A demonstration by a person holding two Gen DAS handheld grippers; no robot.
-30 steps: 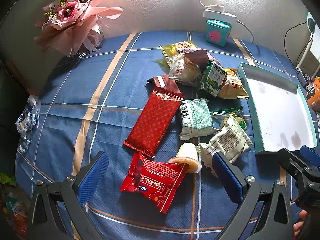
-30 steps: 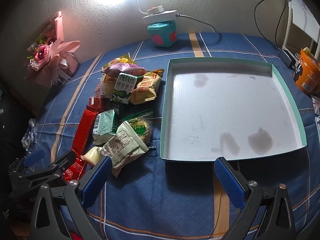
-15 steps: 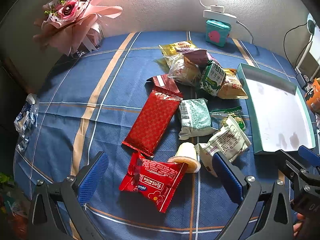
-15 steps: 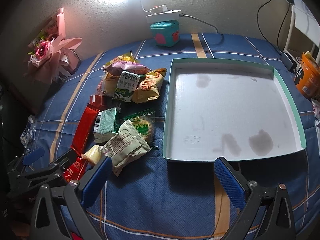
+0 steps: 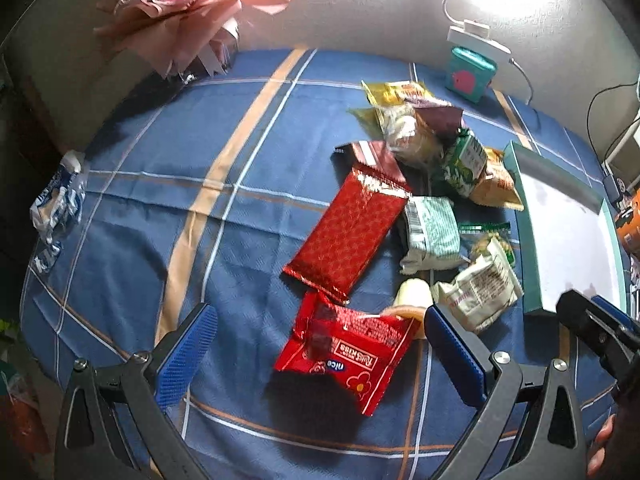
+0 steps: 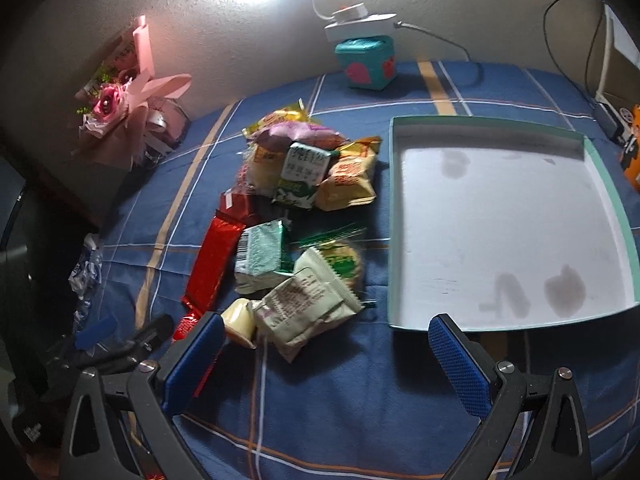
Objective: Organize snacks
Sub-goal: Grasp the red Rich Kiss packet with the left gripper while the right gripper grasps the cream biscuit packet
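A pile of snack packets lies on the blue checked cloth. My left gripper [image 5: 320, 352] is open just above a red "nice" packet [image 5: 348, 350], which lies between its fingers. A long red packet [image 5: 352, 232], a small yellow jelly cup [image 5: 412, 294] and a white packet [image 5: 480, 288] lie beyond it. My right gripper [image 6: 324, 356] is open and empty, near the white packet [image 6: 304, 308] and the front edge of the empty teal-rimmed tray [image 6: 496, 220]. The tray also shows in the left wrist view [image 5: 528, 248].
A pink flower bouquet [image 5: 184, 12] stands at the back left by the wall. A teal box with a lamp [image 6: 366, 62] stands at the back. A crumpled blue-white wrapper [image 5: 56, 208] lies at the left table edge. An orange container [image 6: 632, 160] is at far right.
Both grippers have moved forward and left toward the snack pile. The red "nice" packet now sits closer between the left fingers. Both stay open.
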